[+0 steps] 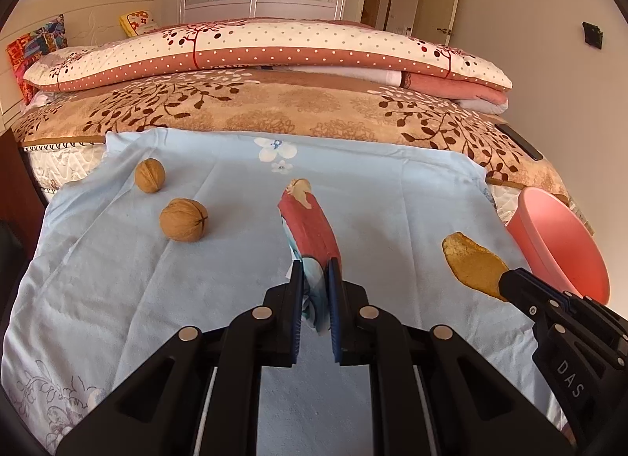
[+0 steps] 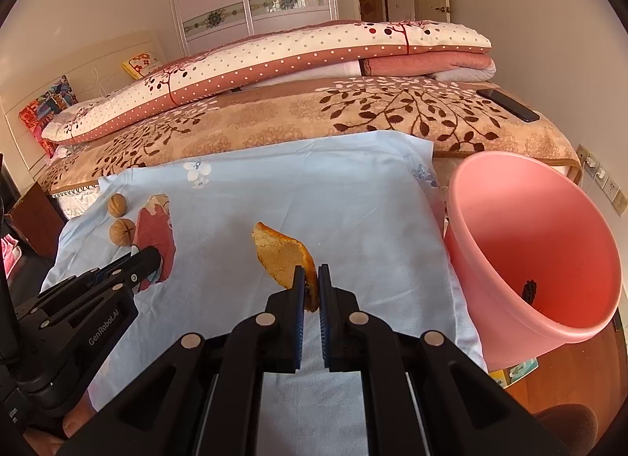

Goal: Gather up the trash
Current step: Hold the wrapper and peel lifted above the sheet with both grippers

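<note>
My left gripper (image 1: 315, 271) is shut on a red and light-blue snack wrapper (image 1: 310, 228) and holds it over the light-blue cloth (image 1: 235, 259). The wrapper also shows in the right wrist view (image 2: 155, 236). My right gripper (image 2: 311, 275) is shut on a brown dried peel (image 2: 282, 255), lifted above the cloth; the peel shows in the left wrist view (image 1: 473, 263). A pink bin (image 2: 530, 244) tilts at the cloth's right edge with a small dark scrap (image 2: 528, 291) inside. Two walnuts (image 1: 183, 219) (image 1: 149, 175) lie on the cloth at left.
Behind the cloth is a bed with a brown leaf-pattern blanket (image 1: 294, 106) and folded quilts (image 1: 255, 51). A black phone (image 2: 508, 104) lies on the blanket at the right. A dark wooden nightstand (image 2: 31, 216) stands at the left. Wardrobe and door are behind.
</note>
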A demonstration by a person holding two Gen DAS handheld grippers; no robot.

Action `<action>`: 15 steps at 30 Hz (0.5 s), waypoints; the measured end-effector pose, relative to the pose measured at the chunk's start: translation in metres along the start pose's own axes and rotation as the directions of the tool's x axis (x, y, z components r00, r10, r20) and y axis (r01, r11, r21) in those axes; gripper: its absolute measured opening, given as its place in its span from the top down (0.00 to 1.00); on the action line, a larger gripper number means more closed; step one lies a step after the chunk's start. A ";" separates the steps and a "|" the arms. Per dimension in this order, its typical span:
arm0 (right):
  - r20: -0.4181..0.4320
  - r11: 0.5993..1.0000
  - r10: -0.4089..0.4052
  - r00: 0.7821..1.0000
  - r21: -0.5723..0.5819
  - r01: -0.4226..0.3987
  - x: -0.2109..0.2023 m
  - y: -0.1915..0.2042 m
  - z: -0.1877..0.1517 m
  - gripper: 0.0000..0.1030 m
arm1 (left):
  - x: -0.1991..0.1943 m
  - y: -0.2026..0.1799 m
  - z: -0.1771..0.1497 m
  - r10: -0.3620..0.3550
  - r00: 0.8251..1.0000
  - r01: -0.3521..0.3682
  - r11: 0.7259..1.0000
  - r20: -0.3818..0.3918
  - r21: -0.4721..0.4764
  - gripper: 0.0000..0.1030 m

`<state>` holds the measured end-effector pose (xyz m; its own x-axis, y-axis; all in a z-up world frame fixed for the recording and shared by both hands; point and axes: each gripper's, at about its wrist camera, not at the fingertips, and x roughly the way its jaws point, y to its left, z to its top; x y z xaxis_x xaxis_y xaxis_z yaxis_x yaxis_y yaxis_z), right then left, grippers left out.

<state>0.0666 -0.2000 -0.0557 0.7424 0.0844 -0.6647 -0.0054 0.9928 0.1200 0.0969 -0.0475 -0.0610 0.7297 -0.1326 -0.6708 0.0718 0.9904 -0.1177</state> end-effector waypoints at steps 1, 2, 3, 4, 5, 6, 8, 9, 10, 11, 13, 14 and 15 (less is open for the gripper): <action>0.006 1.000 -0.002 1.000 0.001 0.002 -0.001 0.000 0.000 0.94 | -0.001 -0.001 -0.001 0.000 1.000 0.000 1.000 0.002 0.003 0.89; 0.010 1.000 -0.003 1.000 0.001 0.003 -0.002 0.000 0.000 0.94 | -0.002 -0.002 -0.001 0.000 1.000 0.000 1.000 0.005 0.008 0.89; 0.014 1.000 -0.004 1.000 0.001 0.004 -0.004 0.000 0.000 0.94 | -0.004 -0.002 -0.001 0.002 1.000 -0.002 1.000 0.011 0.012 0.89; 0.022 1.000 -0.007 1.000 0.001 0.007 -0.005 0.000 0.000 0.94 | -0.005 -0.003 -0.001 0.005 1.000 -0.005 1.000 0.018 0.016 0.89; 0.030 1.000 -0.009 0.999 0.001 0.009 -0.007 0.000 0.000 0.94 | -0.006 -0.004 -0.001 0.006 1.000 -0.007 1.000 0.023 0.019 0.89; 0.037 1.000 -0.010 0.999 -0.001 0.010 -0.008 0.000 0.000 0.94 | -0.007 -0.005 -0.001 0.007 1.000 -0.008 1.000 0.026 0.022 0.89; 0.044 1.000 -0.013 0.999 -0.006 0.013 -0.010 0.001 0.000 0.94 | -0.009 -0.006 -0.002 0.008 1.000 -0.009 1.000 0.029 0.027 0.89; 0.047 1.000 -0.014 0.999 -0.009 0.014 -0.010 0.002 0.000 0.94 | -0.009 -0.007 -0.001 0.008 1.000 -0.009 1.000 0.030 0.030 0.89; 0.051 1.000 -0.015 0.999 -0.013 0.016 -0.011 0.003 0.000 0.94 | -0.010 -0.007 -0.002 0.009 0.999 -0.010 0.999 0.032 0.032 0.89; 0.054 1.000 -0.015 0.998 -0.017 0.016 -0.012 0.004 0.000 0.94 | -0.010 -0.008 -0.002 0.011 0.999 -0.012 0.999 0.035 0.035 0.89; 0.061 1.000 -0.015 0.998 -0.024 0.016 -0.013 0.005 -0.001 0.94 | -0.012 -0.009 -0.002 0.014 0.999 -0.016 0.999 0.044 0.042 0.89; 0.063 1.000 -0.014 0.998 -0.026 0.016 -0.014 0.005 -0.001 0.94 | -0.013 -0.010 -0.003 0.016 0.999 -0.018 0.999 0.048 0.045 0.89; 0.064 1.000 -0.015 0.998 -0.026 0.016 -0.014 0.005 -0.001 0.94 | -0.014 -0.011 -0.003 0.017 0.999 -0.020 0.999 0.051 0.048 0.89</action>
<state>0.0555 -0.1958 -0.0465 0.7840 0.0643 -0.6174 -0.0108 0.9959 0.0900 0.0840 -0.0571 -0.0523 0.7647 -0.1133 -0.6344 0.0898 0.9936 -0.0691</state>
